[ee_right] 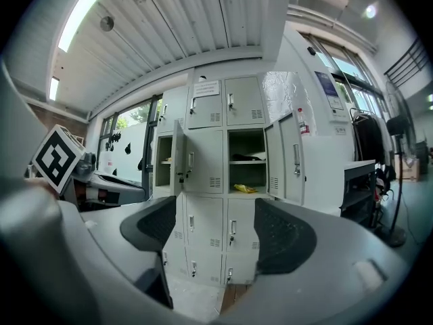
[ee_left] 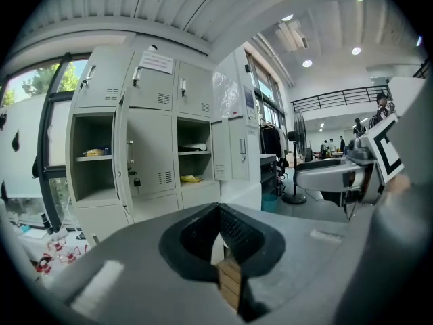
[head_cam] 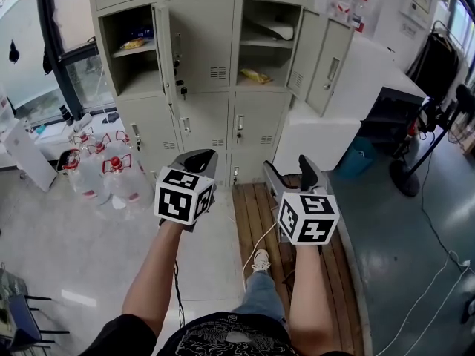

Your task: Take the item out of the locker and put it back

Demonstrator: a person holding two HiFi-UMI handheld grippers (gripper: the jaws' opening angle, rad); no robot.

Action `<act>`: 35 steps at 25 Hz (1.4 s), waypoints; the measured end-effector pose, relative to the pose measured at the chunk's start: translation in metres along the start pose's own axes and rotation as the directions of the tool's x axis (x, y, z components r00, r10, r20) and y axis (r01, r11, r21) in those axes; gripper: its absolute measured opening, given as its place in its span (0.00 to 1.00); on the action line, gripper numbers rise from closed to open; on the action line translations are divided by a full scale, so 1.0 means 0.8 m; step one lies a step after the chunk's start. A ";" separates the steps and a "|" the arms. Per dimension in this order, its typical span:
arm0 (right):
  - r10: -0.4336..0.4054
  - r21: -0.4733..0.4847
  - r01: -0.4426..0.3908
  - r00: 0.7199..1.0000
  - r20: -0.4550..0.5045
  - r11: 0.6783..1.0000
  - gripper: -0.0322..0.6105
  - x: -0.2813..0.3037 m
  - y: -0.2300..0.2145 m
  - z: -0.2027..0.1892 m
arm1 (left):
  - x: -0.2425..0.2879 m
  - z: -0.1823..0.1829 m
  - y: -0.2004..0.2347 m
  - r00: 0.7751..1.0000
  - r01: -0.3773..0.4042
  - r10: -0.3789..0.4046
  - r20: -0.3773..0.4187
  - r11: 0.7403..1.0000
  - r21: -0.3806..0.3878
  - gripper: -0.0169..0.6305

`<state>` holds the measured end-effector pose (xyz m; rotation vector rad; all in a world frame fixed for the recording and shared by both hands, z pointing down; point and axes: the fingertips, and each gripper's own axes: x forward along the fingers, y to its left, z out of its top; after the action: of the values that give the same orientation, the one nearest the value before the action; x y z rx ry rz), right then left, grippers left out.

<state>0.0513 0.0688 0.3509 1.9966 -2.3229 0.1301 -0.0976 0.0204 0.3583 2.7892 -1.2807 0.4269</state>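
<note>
Grey lockers (head_cam: 204,121), yellow packet (head_cam: 256,75) in right compartment (head_cam: 269,56), snack bag (head_cam: 133,44) in left

The tall grey metal locker bank (head_cam: 204,121) has two compartments standing open. In the left one a thin shelf (head_cam: 137,51) carries an orange-yellow snack packet (head_cam: 133,44); in the right one a white folded bundle (head_cam: 274,28) lies on the upper shelf (head_cam: 260,43) and a yellow crinkled packet (head_cam: 256,75) lies on the compartment's bottom. On the pale speckled floor (head_cam: 67,258) left of the locker stands a cluster of clear plastic water jugs with red caps (head_cam: 111,173), and a brown slatted wooden platform (head_cam: 252,206) lies at the locker's foot with a white cable (head_cam: 256,247) trailing over it.
</note>
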 end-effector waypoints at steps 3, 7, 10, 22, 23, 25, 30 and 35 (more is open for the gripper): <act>0.006 0.007 -0.006 1.000 0.002 1.000 0.65 0.029 -0.020 0.001 | 0.032 0.007 0.007 1.000 -0.003 0.003 -0.004 1.000 0.002 0.03; 0.024 0.016 -0.024 1.000 -0.002 1.000 0.66 0.075 -0.048 0.006 | 0.079 0.021 0.021 1.000 -0.014 0.014 -0.008 1.000 0.001 0.03; 0.044 0.017 -0.044 0.999 -0.007 0.999 0.66 0.111 -0.070 0.010 | 0.117 0.032 0.032 0.999 -0.029 0.029 -0.014 1.000 -0.007 0.03; 0.136 -0.003 -0.136 0.990 -0.038 0.991 0.67 0.270 -0.157 0.033 | 0.264 0.069 0.080 0.994 -0.100 0.099 -0.041 0.995 -0.030 0.03; 0.147 -0.006 -0.147 0.988 -0.042 0.989 0.67 0.284 -0.162 0.035 | 0.276 0.072 0.086 0.993 -0.110 0.108 -0.044 0.993 -0.033 0.03; 0.168 -0.007 -0.168 0.984 -0.052 0.986 0.67 0.311 -0.173 0.037 | 0.299 0.079 0.098 0.990 -0.131 0.129 -0.050 0.990 -0.042 0.03; 0.208 0.009 -0.208 0.974 -0.087 0.978 0.67 0.365 -0.199 0.047 | 0.344 0.103 0.120 0.983 -0.174 0.170 -0.075 0.983 -0.055 0.03; 0.239 0.020 -0.238 0.966 -0.095 0.971 0.66 0.401 -0.213 0.065 | 0.369 0.125 0.135 0.975 -0.208 0.202 -0.093 0.976 -0.058 0.03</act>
<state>0.1718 -0.2776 0.3377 1.6654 -2.4942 0.2447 0.0276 -0.2834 0.3322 2.5633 -1.5394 0.4975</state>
